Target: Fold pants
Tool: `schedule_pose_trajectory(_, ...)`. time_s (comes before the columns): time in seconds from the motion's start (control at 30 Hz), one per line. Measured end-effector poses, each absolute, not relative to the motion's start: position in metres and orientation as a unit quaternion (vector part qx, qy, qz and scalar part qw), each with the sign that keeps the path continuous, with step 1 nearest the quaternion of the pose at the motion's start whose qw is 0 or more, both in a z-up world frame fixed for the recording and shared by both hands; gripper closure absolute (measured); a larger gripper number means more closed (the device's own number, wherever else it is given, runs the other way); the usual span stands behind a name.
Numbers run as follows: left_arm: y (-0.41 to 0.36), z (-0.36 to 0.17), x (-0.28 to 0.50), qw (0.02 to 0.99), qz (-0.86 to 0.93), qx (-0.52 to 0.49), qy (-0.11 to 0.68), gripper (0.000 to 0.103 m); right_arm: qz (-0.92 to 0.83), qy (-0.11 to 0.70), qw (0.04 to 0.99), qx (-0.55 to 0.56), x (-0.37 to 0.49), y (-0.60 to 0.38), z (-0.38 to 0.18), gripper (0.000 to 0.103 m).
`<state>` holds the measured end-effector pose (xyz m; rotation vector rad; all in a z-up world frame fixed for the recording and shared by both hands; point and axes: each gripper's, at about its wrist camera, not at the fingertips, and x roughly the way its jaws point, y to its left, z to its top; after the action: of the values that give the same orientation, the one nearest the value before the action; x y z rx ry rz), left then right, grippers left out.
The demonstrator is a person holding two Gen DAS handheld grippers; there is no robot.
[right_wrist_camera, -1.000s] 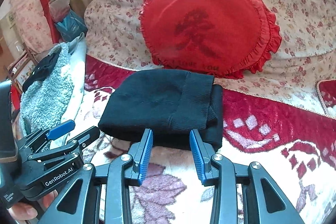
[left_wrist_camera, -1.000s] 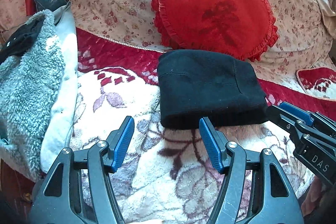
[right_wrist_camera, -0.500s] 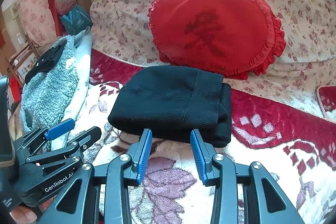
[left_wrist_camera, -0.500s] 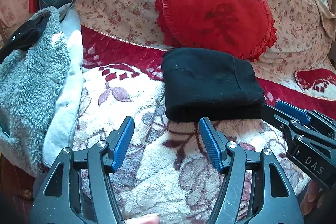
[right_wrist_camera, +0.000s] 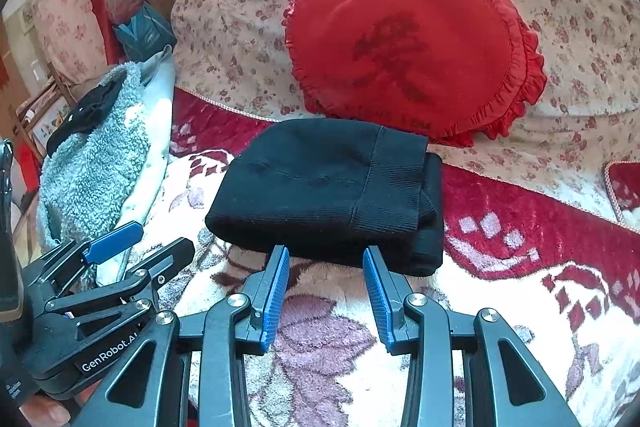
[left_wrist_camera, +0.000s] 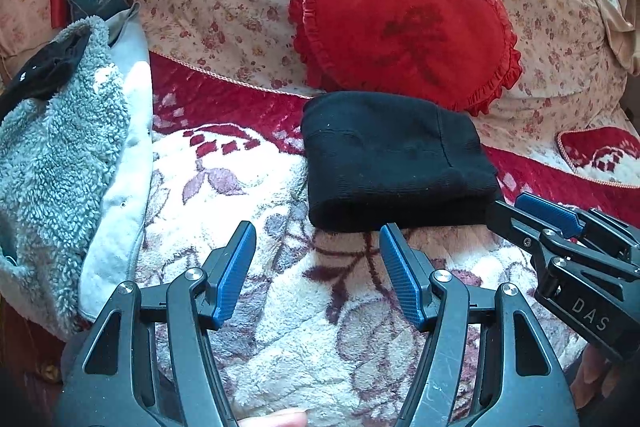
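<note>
The black pants (left_wrist_camera: pixel 392 167) lie folded into a compact rectangle on the floral fleece blanket (left_wrist_camera: pixel 248 267), in front of a red heart cushion. They also show in the right wrist view (right_wrist_camera: pixel 332 187). My left gripper (left_wrist_camera: pixel 318 239) is open and empty, just short of the bundle's near left edge. My right gripper (right_wrist_camera: pixel 326 257) is open and empty, its tips at the bundle's near edge. Each gripper shows in the other's view, the right one (left_wrist_camera: pixel 532 213) and the left one (right_wrist_camera: pixel 140 241).
A red heart cushion (left_wrist_camera: pixel 404 23) leans on a floral pillow (left_wrist_camera: pixel 224 7) behind the pants. A grey fleece garment (left_wrist_camera: pixel 60 147) with a black item on top lies at the left. A red blanket border (right_wrist_camera: pixel 520 219) runs to the right.
Both grippers have drawn back slightly from the folded pants and stayed open. The pants have not moved.
</note>
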<state>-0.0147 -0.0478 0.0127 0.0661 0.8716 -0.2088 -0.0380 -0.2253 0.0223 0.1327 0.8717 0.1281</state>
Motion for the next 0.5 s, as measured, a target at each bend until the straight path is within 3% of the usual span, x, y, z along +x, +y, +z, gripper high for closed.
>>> schedule_pose_trajectory(0.5,-0.045,0.0034,-0.0143,0.896,-0.101,0.028,0.432,0.039,0.063,0.427,0.9,0.064,-0.0369,-0.2216,0.017,0.066)
